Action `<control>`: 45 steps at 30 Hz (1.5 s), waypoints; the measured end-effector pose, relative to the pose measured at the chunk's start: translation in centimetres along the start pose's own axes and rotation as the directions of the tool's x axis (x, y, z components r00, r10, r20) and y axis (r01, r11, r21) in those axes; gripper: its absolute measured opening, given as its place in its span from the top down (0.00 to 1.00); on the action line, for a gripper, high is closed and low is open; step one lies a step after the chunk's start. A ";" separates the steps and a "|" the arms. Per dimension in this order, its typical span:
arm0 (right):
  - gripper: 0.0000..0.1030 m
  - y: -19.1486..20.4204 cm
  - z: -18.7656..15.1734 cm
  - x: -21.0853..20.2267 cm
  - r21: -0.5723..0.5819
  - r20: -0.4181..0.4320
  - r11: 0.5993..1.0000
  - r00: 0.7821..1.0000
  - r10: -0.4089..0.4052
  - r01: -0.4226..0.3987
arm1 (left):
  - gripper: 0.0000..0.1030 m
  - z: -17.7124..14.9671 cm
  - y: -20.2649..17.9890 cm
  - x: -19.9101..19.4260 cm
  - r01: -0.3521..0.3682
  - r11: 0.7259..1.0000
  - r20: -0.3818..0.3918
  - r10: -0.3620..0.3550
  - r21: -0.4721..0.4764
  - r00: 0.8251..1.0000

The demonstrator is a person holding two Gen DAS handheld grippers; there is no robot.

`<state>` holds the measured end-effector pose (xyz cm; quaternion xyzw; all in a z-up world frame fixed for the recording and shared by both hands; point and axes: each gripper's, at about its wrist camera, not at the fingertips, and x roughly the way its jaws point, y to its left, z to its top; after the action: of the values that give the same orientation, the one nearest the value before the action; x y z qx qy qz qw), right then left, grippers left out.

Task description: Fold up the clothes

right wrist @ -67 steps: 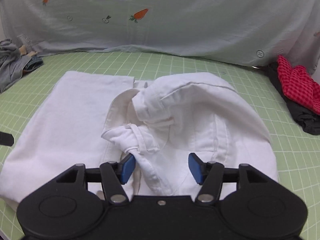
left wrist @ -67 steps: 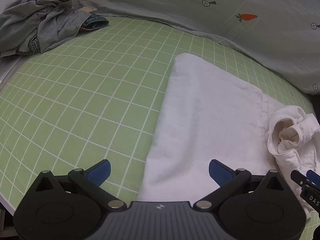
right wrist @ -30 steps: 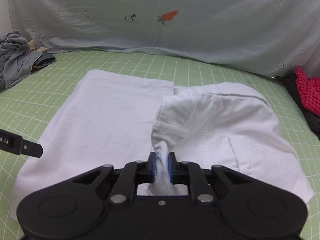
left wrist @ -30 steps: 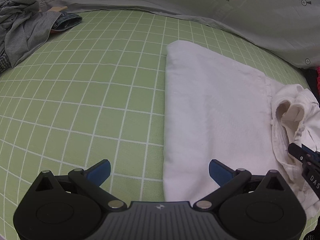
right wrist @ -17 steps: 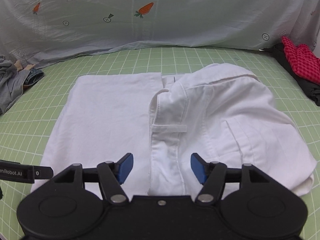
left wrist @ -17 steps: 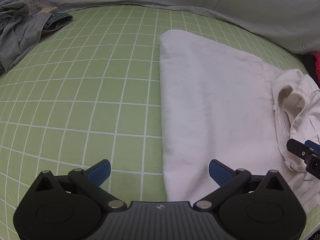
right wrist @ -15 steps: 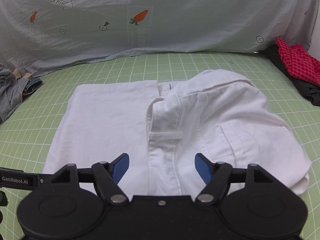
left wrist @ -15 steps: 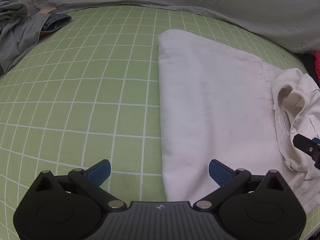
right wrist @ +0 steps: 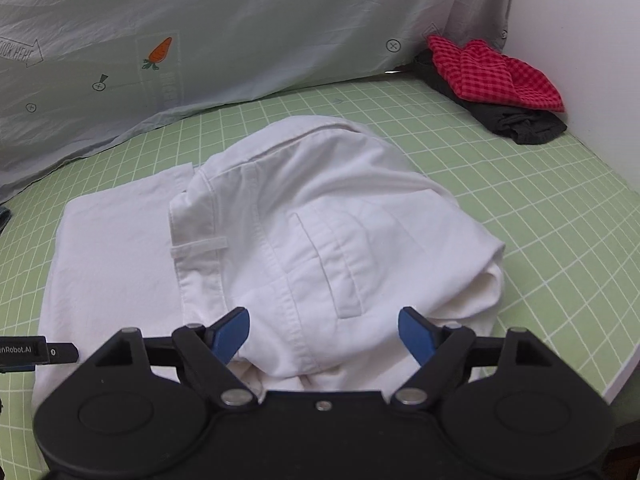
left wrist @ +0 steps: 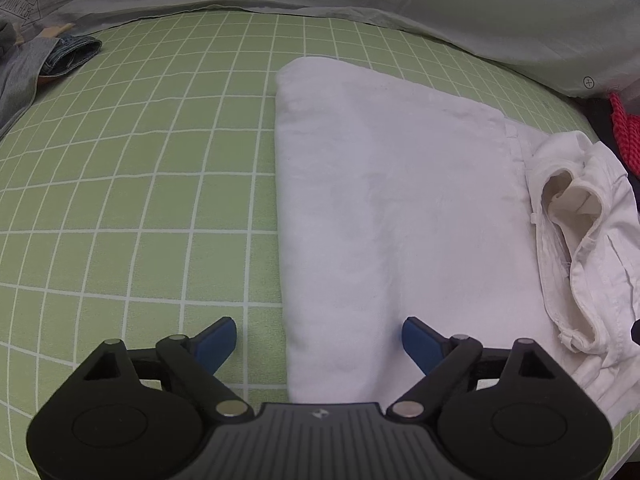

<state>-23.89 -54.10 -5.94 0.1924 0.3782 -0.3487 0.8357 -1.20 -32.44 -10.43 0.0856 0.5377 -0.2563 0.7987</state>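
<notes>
With jaws closing around it, the folded edge of the white trousers (left wrist: 380,208) should be pinched squarely by the left gripper (left wrist: 319,339), while the right gripper (right wrist: 323,330) is opening, empty.

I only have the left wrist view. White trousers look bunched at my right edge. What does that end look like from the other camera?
Observer: The white trousers hump up there, with a back pocket facing up.
Operator: Is the right gripper holding them?
Observer: No. The right gripper has its jaws opening, with nothing pinched between its fingers.
Operator: And the red bit at my edge?
Observer: A red checked garment lying on a dark garment in the far corner by the wall.
</notes>
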 end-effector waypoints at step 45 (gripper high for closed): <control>0.20 -30.2 8.2 9.5 0.140 -0.086 0.988 0.993 0.084 -0.071 | 0.87 -0.9 -29.8 10.8 0.441 0.626 0.141 -0.469 -0.643 0.872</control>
<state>-37.33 -83.73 -9.71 0.2797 0.3838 -0.3319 0.8150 -13.75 -60.97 -16.42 -0.3335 0.6124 -0.2422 0.6745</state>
